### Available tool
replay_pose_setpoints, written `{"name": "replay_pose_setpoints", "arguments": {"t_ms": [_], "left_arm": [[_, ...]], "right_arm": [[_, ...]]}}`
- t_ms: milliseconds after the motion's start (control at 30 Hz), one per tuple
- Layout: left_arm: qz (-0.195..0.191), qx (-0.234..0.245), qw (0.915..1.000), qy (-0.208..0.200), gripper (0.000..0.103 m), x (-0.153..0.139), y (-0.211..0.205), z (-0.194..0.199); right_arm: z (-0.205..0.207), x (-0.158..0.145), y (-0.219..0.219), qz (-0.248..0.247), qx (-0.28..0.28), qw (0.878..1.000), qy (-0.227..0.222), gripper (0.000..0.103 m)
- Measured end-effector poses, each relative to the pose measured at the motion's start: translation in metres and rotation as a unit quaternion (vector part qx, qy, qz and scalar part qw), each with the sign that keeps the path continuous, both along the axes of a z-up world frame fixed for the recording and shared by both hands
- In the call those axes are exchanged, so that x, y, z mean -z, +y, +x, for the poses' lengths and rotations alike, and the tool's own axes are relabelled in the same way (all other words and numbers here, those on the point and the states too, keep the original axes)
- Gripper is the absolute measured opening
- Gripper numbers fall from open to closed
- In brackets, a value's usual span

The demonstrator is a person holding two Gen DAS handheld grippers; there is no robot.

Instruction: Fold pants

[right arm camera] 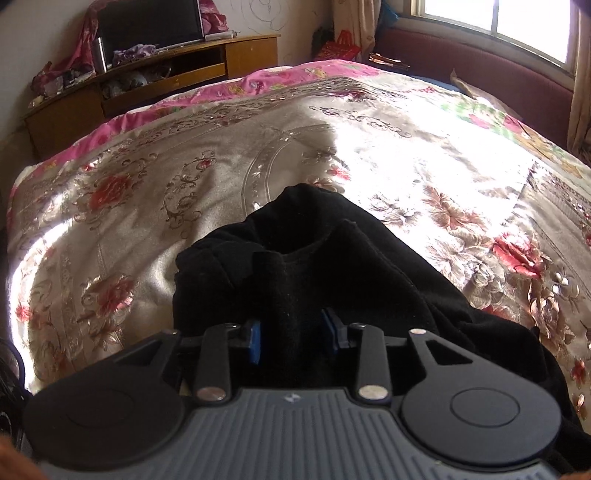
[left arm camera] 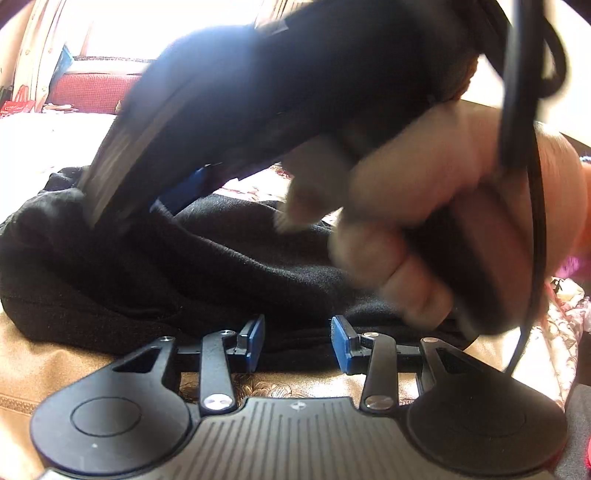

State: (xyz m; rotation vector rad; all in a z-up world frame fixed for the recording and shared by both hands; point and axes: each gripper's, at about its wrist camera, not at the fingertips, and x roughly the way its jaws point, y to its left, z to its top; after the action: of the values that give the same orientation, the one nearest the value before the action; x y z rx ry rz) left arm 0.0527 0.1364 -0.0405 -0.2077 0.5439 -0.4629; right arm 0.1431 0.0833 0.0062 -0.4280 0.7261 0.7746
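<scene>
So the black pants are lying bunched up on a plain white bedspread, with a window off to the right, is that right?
Not quite. The black pants are bunched up on the bed, and the window is off to the right, but the bedspread is not plain white: it is shiny gold satin with red and brown flowers and a pink border. The right wrist view shows this.

- left gripper [left arm camera: 298, 341] sits low, tilted a bit downward, blue pads [left arm camera: 255, 343] apart with a clear gap
- right gripper [right arm camera: 291, 338] angled steeply down, jaws partway apart, dark cloth filling the gap
- bare hand [left arm camera: 424, 236] wrapped round the right gripper's handle, blurry, black cable running past the wrist
</scene>
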Motion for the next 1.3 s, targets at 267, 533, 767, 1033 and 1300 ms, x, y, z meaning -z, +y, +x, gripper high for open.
{"name": "replay_pose_setpoints", "arguments": {"t_ms": [267,533,767,1033,1300], "left_arm": [[0.007,0.0,1.0,-0.007,0.054,-0.001,-0.001,0.001],[-0.001,-0.018,0.9998,-0.009,0.054,-0.003,0.003,-0.002],[0.008,-0.012,0.9999,-0.003,0.055,-0.002,0.0,-0.014],[-0.013,-0.016,0.9998,0.003,0.055,-0.004,0.006,-0.018],[0.004,-0.065,0.9978,0.007,0.055,-0.018,0.011,-0.032]], "right_arm": [[0.024,-0.03,-0.023,0.068,0.072,0.994,0.039,0.006],[0.03,-0.065,0.006,0.134,0.059,0.989,0.009,0.006],[0.011,0.007,0.069,-0.028,-0.011,1.0,-0.002,0.018],[0.012,-0.036,0.011,0.07,0.003,0.997,0.042,0.044],[0.036,-0.042,-0.071,0.087,0.058,0.994,0.019,0.051]]}}
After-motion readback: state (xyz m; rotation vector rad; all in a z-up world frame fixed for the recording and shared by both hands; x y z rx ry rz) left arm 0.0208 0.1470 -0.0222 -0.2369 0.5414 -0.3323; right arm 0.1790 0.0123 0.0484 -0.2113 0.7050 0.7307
